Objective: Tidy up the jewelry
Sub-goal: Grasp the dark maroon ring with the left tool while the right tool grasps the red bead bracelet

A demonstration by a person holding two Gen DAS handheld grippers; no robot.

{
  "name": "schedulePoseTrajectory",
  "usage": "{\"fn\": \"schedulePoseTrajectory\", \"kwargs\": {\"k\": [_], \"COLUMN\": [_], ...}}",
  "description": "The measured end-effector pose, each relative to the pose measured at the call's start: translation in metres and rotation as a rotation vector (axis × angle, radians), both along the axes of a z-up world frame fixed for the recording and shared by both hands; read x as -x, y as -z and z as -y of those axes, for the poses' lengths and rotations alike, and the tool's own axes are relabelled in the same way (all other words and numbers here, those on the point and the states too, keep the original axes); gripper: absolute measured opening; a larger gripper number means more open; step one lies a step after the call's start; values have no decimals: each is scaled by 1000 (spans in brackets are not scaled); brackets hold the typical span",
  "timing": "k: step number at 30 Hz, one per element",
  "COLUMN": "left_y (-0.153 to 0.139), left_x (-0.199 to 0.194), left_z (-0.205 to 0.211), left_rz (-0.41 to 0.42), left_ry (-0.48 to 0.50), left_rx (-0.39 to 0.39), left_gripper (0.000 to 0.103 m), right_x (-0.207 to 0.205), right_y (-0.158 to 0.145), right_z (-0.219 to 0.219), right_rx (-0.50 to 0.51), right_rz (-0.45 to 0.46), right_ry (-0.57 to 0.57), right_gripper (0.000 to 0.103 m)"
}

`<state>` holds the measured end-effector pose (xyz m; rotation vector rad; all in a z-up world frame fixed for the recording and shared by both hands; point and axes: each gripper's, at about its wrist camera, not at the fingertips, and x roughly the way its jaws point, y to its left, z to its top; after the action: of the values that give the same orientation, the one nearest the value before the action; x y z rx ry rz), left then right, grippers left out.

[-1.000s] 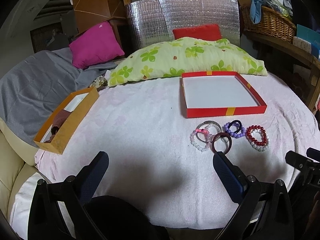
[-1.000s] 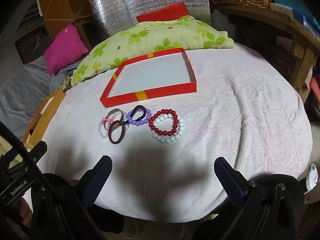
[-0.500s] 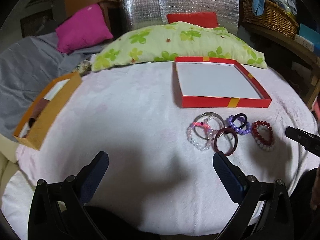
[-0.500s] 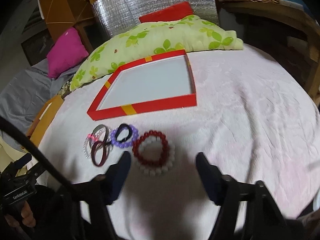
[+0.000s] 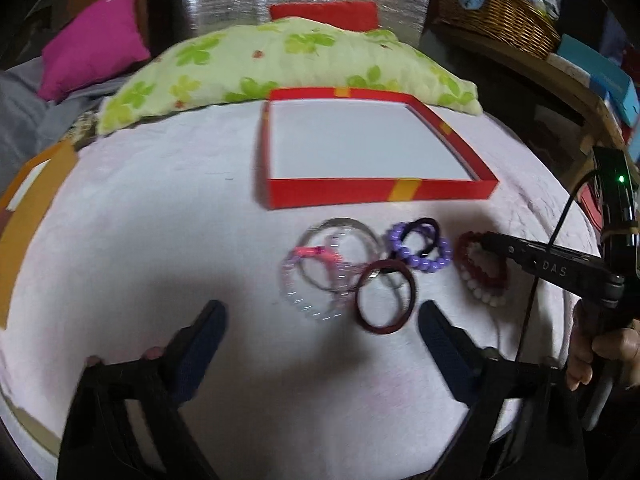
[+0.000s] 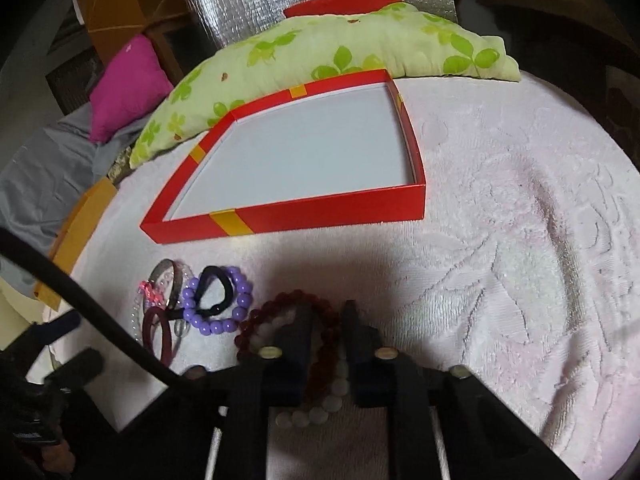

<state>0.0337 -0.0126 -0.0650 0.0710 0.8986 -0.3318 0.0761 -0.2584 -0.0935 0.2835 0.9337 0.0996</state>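
Right gripper [image 6: 326, 320]: its jaws have just been closing, from wide apart a second ago to nearly together, and now pinch the near side of the red bead bracelet [image 6: 292, 304] and the white bead bracelet [image 6: 320, 396] under it; both strands run between the fingers.
Left gripper [image 5: 320, 320]: jaws have just been closing a little but stand well apart, gripping nothing; the dark maroon ring [image 5: 386, 296] lies just ahead, between the fingertips.
Approach: both grippers sit lower and closer to the jewelry than a second ago; the pile looks larger in both views.
Jewelry pile: on the pink towel [image 5: 160, 220], just in front of the red box [image 6: 320, 212]; purple bead bracelet [image 6: 218, 300] with a black hair tie [image 6: 214, 292] on it, clear beads and a silver bangle [image 5: 340, 224] overlapping to the left.
Red box: white floor bare, unmoved, backed against the green floral pillow [image 5: 280, 60].
Orange box [image 5: 28, 216]: at the towel's left edge.
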Motion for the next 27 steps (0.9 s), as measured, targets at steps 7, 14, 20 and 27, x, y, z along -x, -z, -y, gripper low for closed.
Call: {"fn": "schedulePoseTrajectory", "kwargs": {"k": [7,14,20,27], "left_y": [20,30,26,-1], "left_x": [-20,-30,-23,-4], "left_z": [32,48,49,46], "left_rz": [-68,-55,-30,21], "left_ry": [57,66,54,28], "left_rx": [-52,-99,-113,-130], "left_gripper": [45,14,8,8], "right_x": [4,10,14,15], "right_y": [-5,-11,-23,-33], "right_z": [14,29,39,39], "right_rx": [-104,-193,-227,-227], "right_rz": [25,54,124,181], "right_ry": [38,71,110,122], "right_gripper": [11,11,11,11]}}
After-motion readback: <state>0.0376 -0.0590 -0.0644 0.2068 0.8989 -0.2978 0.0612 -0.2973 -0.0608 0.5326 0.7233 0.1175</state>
